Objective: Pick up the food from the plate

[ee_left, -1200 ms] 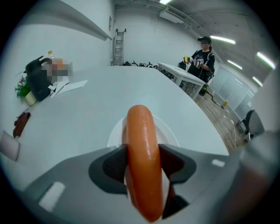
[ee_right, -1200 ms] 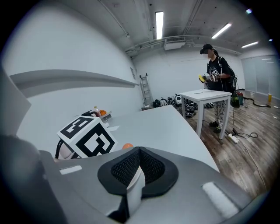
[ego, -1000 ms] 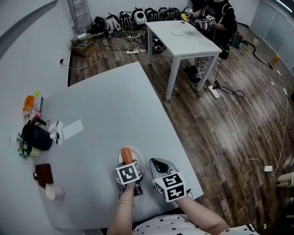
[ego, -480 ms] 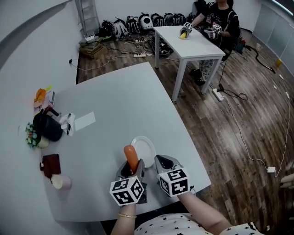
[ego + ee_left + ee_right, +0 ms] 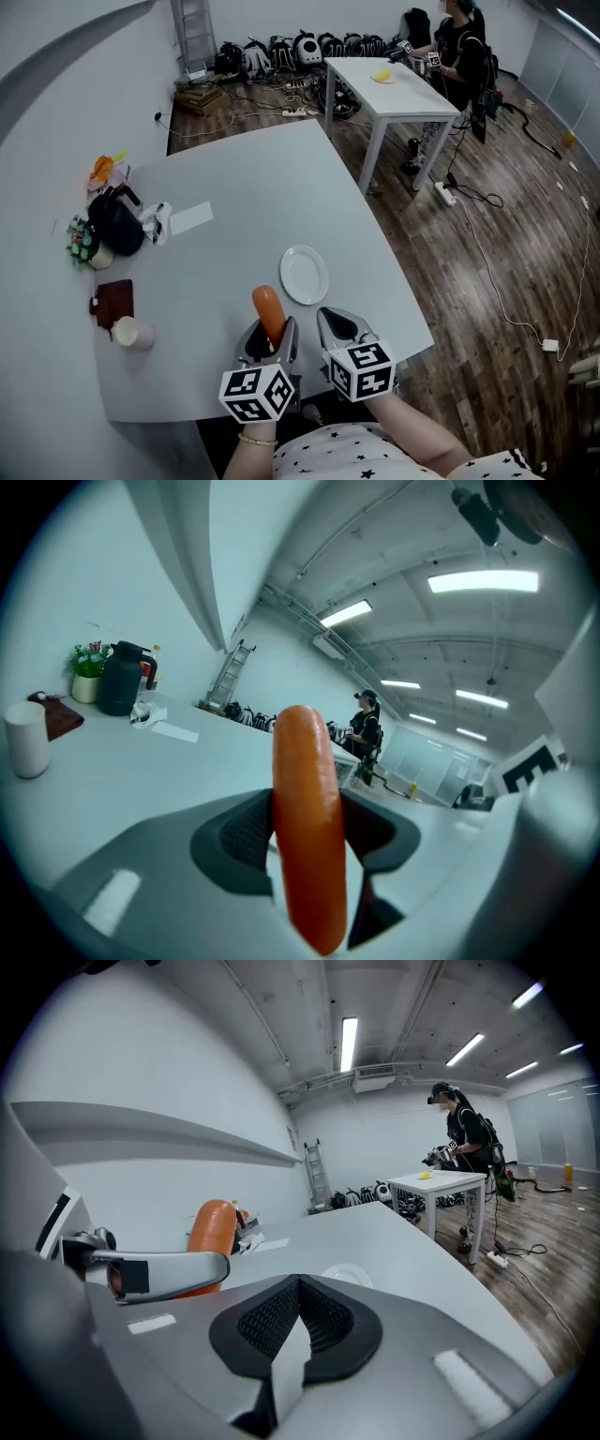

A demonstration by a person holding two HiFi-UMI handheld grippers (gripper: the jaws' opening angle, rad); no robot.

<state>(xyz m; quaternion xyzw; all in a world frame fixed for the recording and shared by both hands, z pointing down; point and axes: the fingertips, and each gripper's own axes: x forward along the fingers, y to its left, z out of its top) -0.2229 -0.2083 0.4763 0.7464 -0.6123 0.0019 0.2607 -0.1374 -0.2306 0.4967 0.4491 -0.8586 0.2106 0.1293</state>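
An orange sausage [image 5: 268, 314] stands upright between the pads of my left gripper [image 5: 272, 339], which is shut on it near the grey table's front edge. In the left gripper view the sausage [image 5: 305, 827] fills the gap between the jaws and sticks up well above them. The white plate [image 5: 305, 275] lies bare on the table, just ahead and to the right of the sausage. My right gripper [image 5: 337, 328] hangs beside the left one, shut with nothing in it. The right gripper view shows the sausage [image 5: 211, 1232] at left and the plate [image 5: 345, 1274] ahead.
At the table's left stand a black kettle [image 5: 114, 225], a small plant [image 5: 80, 246], a brown wallet [image 5: 114, 302], a pale cup [image 5: 131, 333] and a paper slip [image 5: 192, 217]. Behind, a person [image 5: 464, 47] works at a white table [image 5: 394, 89]. Cables cross the wood floor.
The left gripper has drawn back toward me with the sausage, off the plate. The plate now lies bare ahead of both grippers. The right gripper kept its place beside the left.
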